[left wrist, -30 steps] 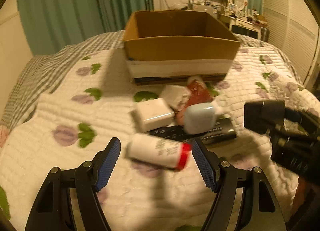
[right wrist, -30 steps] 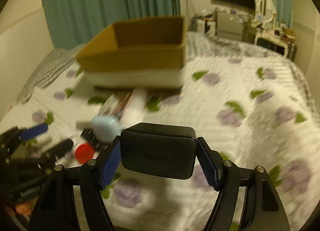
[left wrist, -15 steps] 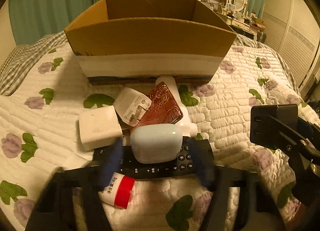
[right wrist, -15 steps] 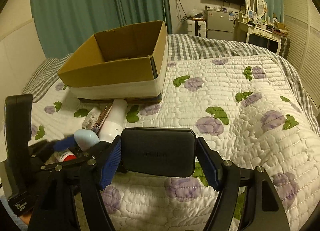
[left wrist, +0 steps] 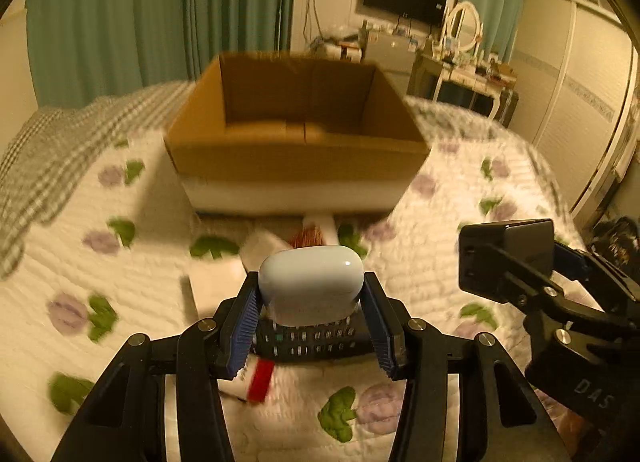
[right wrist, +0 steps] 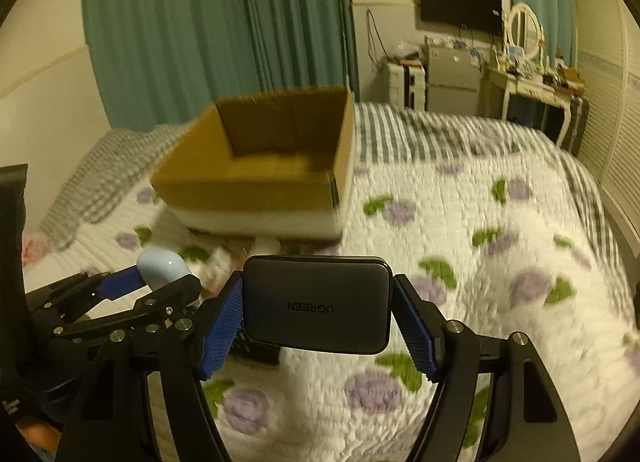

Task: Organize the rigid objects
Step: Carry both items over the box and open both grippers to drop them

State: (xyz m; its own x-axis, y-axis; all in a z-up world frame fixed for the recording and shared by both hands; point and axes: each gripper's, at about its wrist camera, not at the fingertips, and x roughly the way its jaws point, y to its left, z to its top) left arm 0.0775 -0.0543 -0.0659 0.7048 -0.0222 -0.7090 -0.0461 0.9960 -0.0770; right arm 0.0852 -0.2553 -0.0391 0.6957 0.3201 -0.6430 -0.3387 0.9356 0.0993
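Here the left tool (left wrist: 311,316) pinches a pale blue rounded case (left wrist: 311,280) between its blue pads, held above the black remote (left wrist: 312,338) on the quilted bed (left wrist: 120,270). Only the left wrist view shows the remote, a red-capped white bottle (left wrist: 256,376) and blurred white items near the box. Only the right wrist view reads "UGREEN" on the dark charger (right wrist: 317,304) clamped in the right tool (right wrist: 318,320). The cardboard box (left wrist: 296,157) ahead looks empty inside.
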